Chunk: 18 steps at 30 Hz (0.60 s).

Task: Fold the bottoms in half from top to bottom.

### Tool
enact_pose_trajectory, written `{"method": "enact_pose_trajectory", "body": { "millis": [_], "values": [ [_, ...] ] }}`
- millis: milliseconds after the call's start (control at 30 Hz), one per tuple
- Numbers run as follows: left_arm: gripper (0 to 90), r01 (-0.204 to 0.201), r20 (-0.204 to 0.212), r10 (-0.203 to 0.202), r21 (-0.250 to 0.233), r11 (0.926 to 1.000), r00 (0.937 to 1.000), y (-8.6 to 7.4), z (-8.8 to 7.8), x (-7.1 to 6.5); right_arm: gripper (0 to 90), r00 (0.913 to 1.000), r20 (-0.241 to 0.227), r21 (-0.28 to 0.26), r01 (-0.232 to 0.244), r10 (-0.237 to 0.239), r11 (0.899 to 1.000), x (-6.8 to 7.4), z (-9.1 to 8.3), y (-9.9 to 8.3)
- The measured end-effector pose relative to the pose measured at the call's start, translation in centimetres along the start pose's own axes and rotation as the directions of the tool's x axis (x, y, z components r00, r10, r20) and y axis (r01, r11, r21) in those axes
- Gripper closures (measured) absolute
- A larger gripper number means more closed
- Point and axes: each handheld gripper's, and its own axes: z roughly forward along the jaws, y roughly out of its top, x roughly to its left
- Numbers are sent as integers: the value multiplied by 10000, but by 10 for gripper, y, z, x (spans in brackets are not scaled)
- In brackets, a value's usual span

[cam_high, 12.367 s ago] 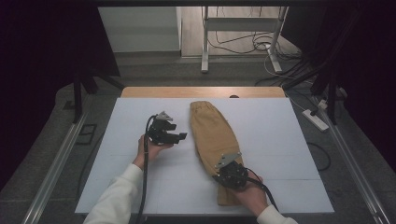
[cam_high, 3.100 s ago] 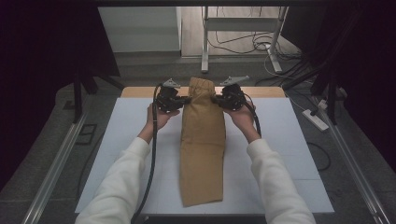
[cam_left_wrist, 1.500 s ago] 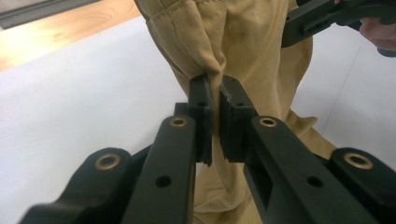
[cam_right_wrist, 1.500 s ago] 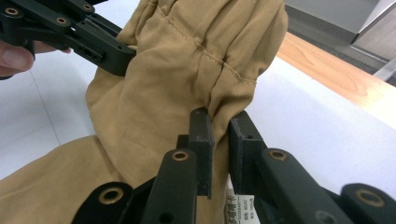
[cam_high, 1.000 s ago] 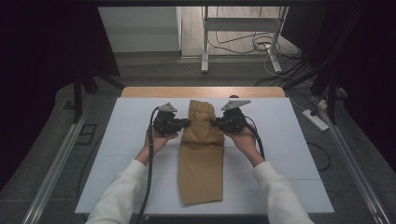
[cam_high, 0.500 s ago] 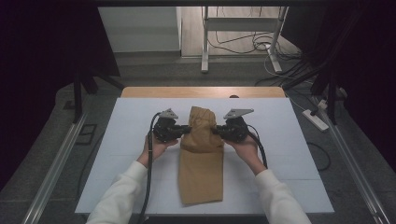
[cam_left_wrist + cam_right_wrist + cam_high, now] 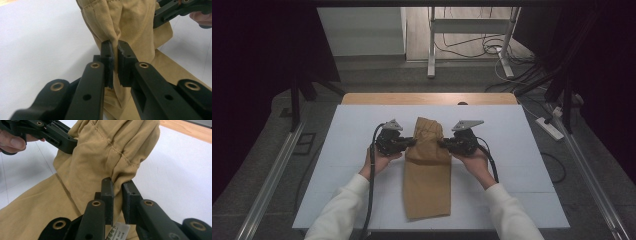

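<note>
Both tongs are clamped on the same tan garment (image 7: 428,165), one at each side of its upper part. In the high view the left tongs (image 7: 411,142) pinch the cloth's left edge and the right tongs (image 7: 441,144) pinch its right edge, the two facing each other across the fabric, with a hand behind each: the left hand (image 7: 378,159) and the right hand (image 7: 473,159).

Seen from the left gripper view, the left tongs (image 7: 115,53) have their two black jaws drawn nearly together with a gathered fold of tan cloth squeezed between them; the other tongs bite into the fabric at the upper right of that view. The right gripper view shows the right tongs (image 7: 117,186) likewise shut on a bunched, stitched seam of the garment (a small white label (image 7: 117,233) hangs just below the jaws).

The garment lies lengthwise down the middle of the white sheet (image 7: 342,150) covering the desk (image 7: 427,98), whose wooden far edge shows beyond the sheet. Its upper end, with the elastic-looking gathered hem, is lifted and folded towards the person, humped up between the two tongs, while the lower length lies flat on the sheet, reaching close to the near edge. Black cables (image 7: 372,200) trail from the tongs along the white sleeves.
</note>
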Motion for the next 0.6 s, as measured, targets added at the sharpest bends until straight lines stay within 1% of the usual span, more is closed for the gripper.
{"method": "enact_pose_trajectory", "body": {
  "millis": [367, 600],
  "values": [
    [833, -41, -11, 41, 37, 10000, 10000, -1, 0, -2, 808, 10000, -12, 27, 78, -78, 10000, 2, 0, 0],
    [833, -46, -30, 47, 79, 10000, 10000, -3, -1, -5, 808, 9999, -47, 90, 119, -119, 9999, 5, -1, -1]
  ]
}}
